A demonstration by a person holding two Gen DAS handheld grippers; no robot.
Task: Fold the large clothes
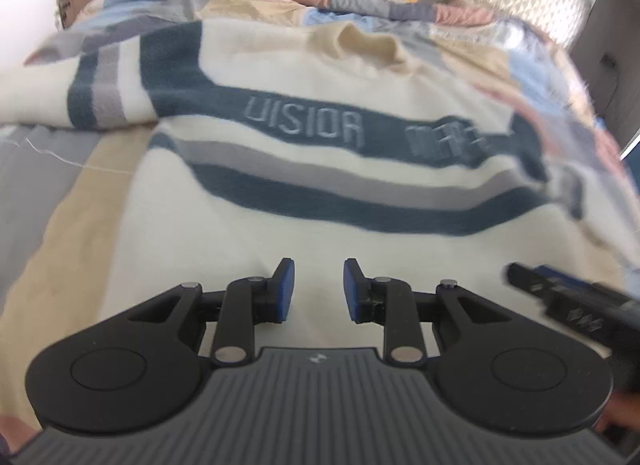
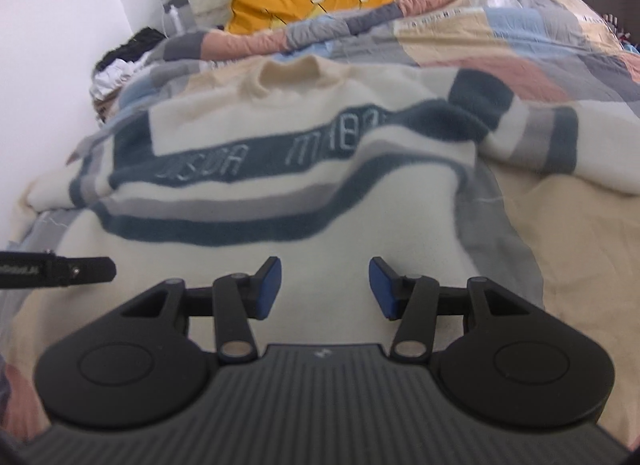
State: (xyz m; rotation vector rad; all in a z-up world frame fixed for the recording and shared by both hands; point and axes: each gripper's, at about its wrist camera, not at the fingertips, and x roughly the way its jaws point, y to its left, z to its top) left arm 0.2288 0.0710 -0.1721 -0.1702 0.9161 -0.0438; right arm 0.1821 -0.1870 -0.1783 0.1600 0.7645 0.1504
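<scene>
Sweater [image 1: 280,233] flat on bed; L gripper [image 1: 319,289], R gripper [image 2: 325,289] open, empty.

Bright, even daylight; motion blur, fisheye-bent edges, soft shadows.

fingers: the left gripper [image 1: 319,289] and right gripper [image 2: 325,289] are showing black linkage arms
pads: blue
pivots: silver pins
base: ribbed grey plate

Cream striped sweater [image 2: 320,193] flat on patchwork quilt [image 2: 500,37], right gripper [image 2: 325,289] agape above its hem.
</scene>
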